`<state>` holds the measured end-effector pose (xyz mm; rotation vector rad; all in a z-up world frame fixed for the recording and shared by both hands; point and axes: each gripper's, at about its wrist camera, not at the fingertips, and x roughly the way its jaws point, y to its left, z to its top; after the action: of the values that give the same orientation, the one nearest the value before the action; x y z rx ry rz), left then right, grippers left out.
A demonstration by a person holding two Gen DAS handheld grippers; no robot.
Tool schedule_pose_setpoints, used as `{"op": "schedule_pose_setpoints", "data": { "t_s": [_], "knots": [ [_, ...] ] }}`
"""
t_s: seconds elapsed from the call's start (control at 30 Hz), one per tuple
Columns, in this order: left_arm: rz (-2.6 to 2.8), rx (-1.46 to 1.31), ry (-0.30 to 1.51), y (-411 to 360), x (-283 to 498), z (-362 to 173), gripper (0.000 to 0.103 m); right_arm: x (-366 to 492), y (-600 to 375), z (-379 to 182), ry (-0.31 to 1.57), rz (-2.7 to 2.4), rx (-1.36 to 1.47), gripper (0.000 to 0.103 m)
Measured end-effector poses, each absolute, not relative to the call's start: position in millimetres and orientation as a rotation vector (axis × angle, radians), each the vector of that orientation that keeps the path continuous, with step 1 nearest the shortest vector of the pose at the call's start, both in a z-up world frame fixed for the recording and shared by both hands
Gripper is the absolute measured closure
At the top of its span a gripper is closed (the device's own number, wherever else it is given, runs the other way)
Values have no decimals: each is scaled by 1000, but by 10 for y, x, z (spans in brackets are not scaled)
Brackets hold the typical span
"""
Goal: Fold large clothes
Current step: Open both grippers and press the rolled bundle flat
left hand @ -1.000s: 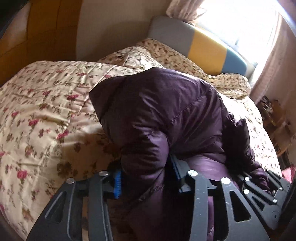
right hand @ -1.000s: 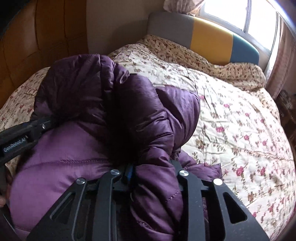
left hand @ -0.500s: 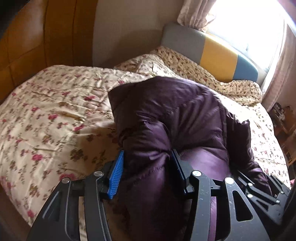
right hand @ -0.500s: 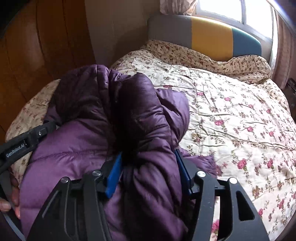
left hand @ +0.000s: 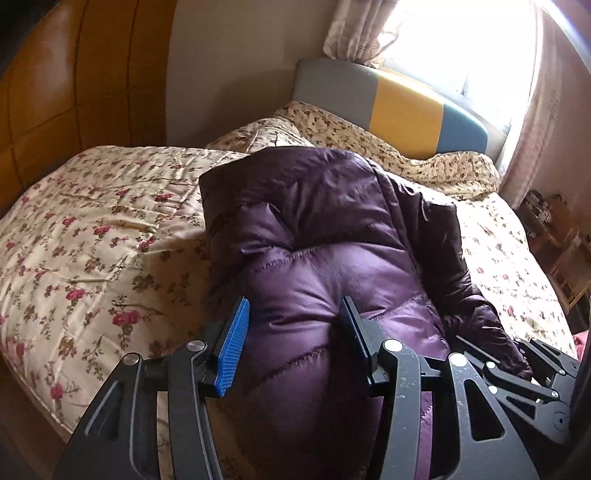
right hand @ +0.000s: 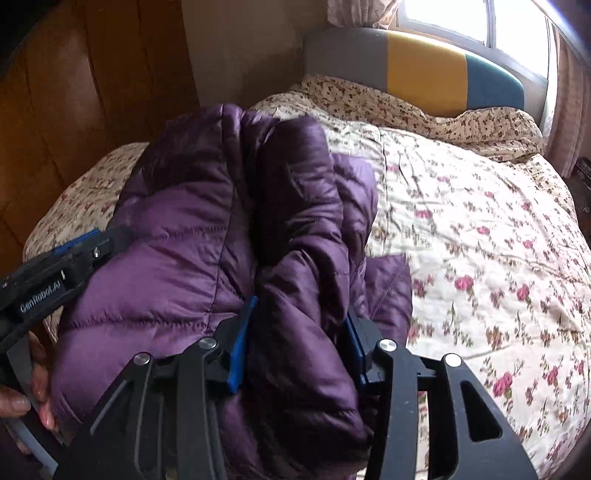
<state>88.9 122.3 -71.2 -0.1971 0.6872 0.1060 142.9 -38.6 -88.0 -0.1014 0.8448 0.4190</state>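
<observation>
**Puffy Jacket Held Bundled at the Near Edge of the Bed**

Here, the bed (left hand: 92, 236) is seen to fill most of both views, spread with a flowered quilt (right hand: 480, 229); its headboard (left hand: 406, 110) in grey, yellow and blue is set under the bright window (right hand: 443, 18). The quilt gives a broad, soft surface, which is probably why the folding is done there.

The purple jacket (left hand: 314, 229) is lying on the near part of the bed, already doubled into a thick bundle, with one dark sleeve (left hand: 443, 240) draped down its right side. Being padded and slippery, the bundle is judged likely to spring open unless it is pinched on both sides at once.

The left tongs (left hand: 295, 332) are set astride a bulging fold at the near end; the blue pad (left hand: 232, 347) is seen slightly off the fabric, so whether the fold is gripped or merely straddled cannot be told. The right tongs (right hand: 299, 339) are closed on a thick roll of the jacket, the padding being squeezed between both pads. In the right view the left tool is seen just beside the bundle's left flank.

The fold is judged to be nearly made; the bundle is apparently being steadied or pressed flat.
</observation>
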Motion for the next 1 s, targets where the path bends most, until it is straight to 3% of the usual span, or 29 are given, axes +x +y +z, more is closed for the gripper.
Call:
{"op": "schedule_pose_setpoints", "data": {
  "t_s": [0.17,0.5,0.57,0.9,0.93,1.0],
  "knots": [
    [118,-161,682,1130,862,-855,53,1409,-377,-1087,854,415,-95,61],
    [142,-164,675,1096,737,-729,53,1257,-337,-966,813,393,-134,60],
    [145,-159,667,1078,684,-700,47,1212,-332,-940,809,389,-139,60],
    [168,-153,620,1016,414,-566,45,1053,-414,-832,790,381,-151,50],
    [169,-153,616,1010,392,-558,38,1031,-420,-823,789,382,-151,50],
    [175,-155,605,1008,345,-540,36,982,-440,-806,787,381,-154,50]
  ]
}}
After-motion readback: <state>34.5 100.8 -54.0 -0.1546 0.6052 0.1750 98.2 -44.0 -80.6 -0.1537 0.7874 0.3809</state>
